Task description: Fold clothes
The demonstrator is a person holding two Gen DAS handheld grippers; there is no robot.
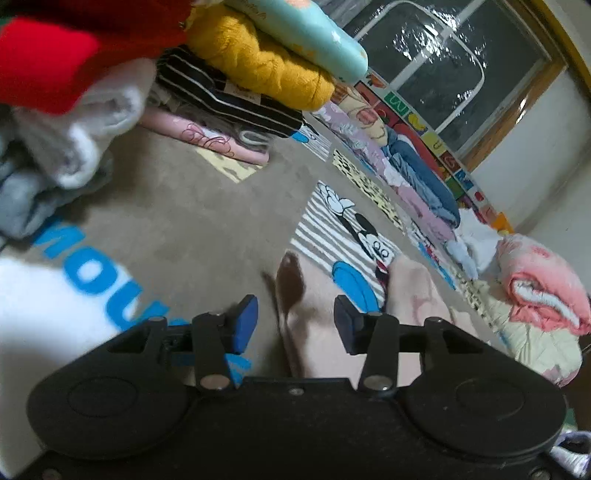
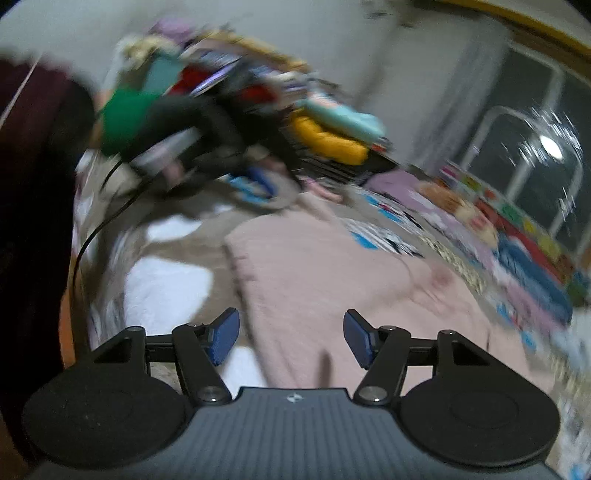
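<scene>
- Lying spread on the bed cover (image 1: 177,206), a pale pink garment (image 2: 332,273) takes up the middle of the right wrist view; its far edge looks straight and its left side runs as one clean line, but blur hides whether that is a fold or just a hem.
- In the left wrist view the same pink garment (image 1: 317,314) sits right under the tongs, with a dark brown patch on it that I cannot identify.
- The left gripper (image 1: 295,319) has its jaws spread apart, nothing between them, hanging just above the pink cloth.
- The right gripper (image 2: 291,338) is likewise spread wide and holds nothing, hovering over the near edge of the garment.
- How far along: the garment lies flat and fairly smooth, which fits both a piece laid out ready for folding and one part-folded and let go; the pictures do not settle which.
- Toward the far left corner of the bed stands a stack of clothes, a mustard sweater (image 1: 258,55) on a black striped top (image 1: 229,99) with a light blue roll (image 1: 306,33) above, so some pieces already lie folded.
- A looser heap with a red piece (image 1: 48,55) and grey ones sits at the left edge.
- Along the far edge by the window (image 1: 436,62) more bedding is bunched, including a pink quilt (image 1: 543,280).
</scene>
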